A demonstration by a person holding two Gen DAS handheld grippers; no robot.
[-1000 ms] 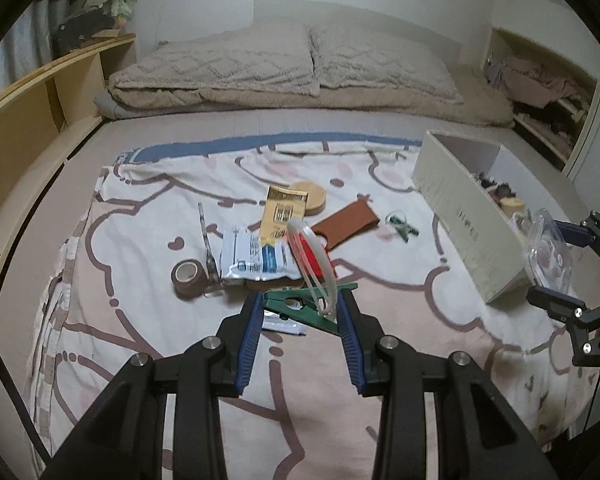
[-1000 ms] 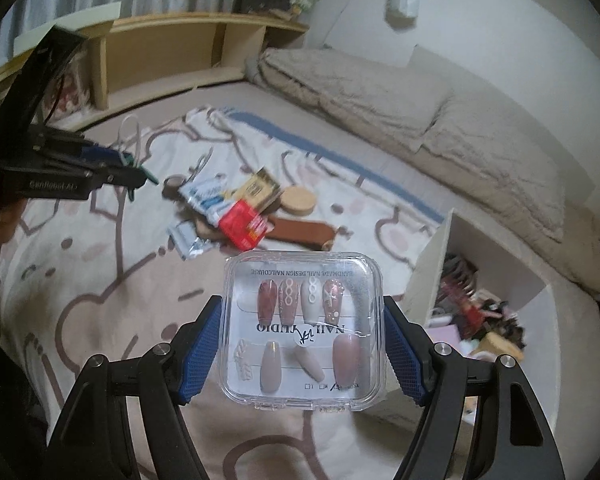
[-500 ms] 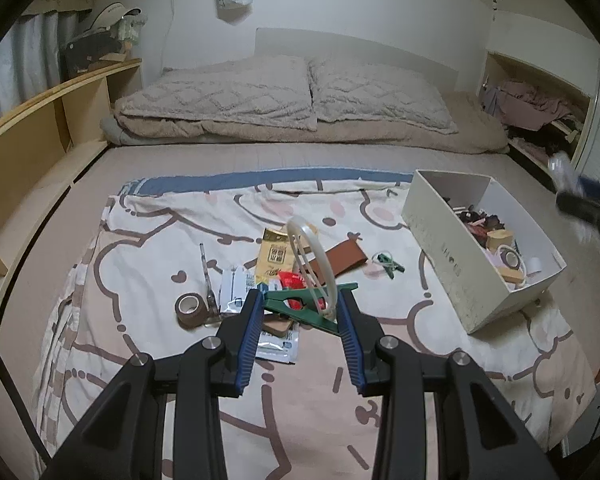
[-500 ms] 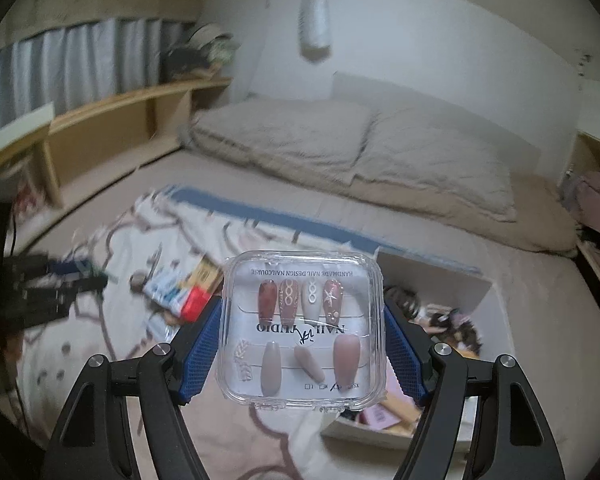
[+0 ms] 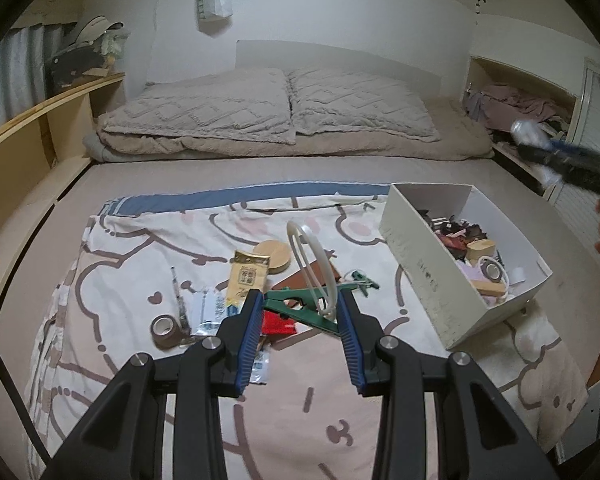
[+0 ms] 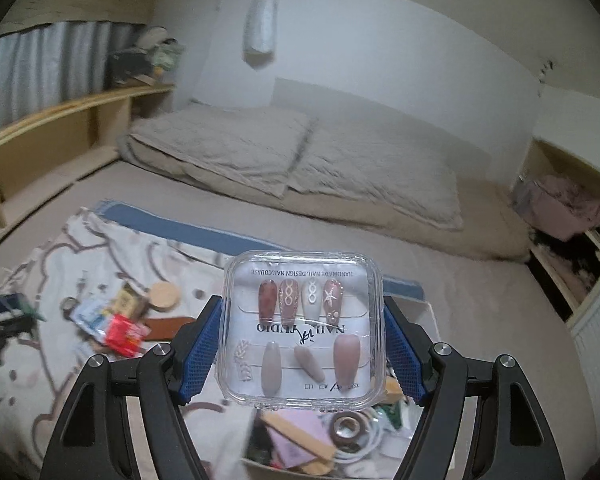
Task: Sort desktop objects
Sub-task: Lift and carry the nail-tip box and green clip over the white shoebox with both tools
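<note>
- On the left of the patterned blanket spread over the bed lie a brown tape roll, a thin pen-like stick and a blue-and-white packet, close together.
- Just right of them sit a yellow packet, a round wooden lid and a brown leather case, partly overlapping.
- The left gripper hangs above this pile, its jaws clamped on a green clip that carries a whitish ring standing upright.
- A red packet shows under the clip, and a small green clip lies just right of the leather case.
- Farther right stands the open white box on the blanket, holding mixed small items, among them another tape roll.
- The right gripper is above that box, its jaws set wide and pressing both sides of a clear nail case with rows of press-on nails inside.
- In the left view that gripper is only a dark blur at the right edge.
</note>
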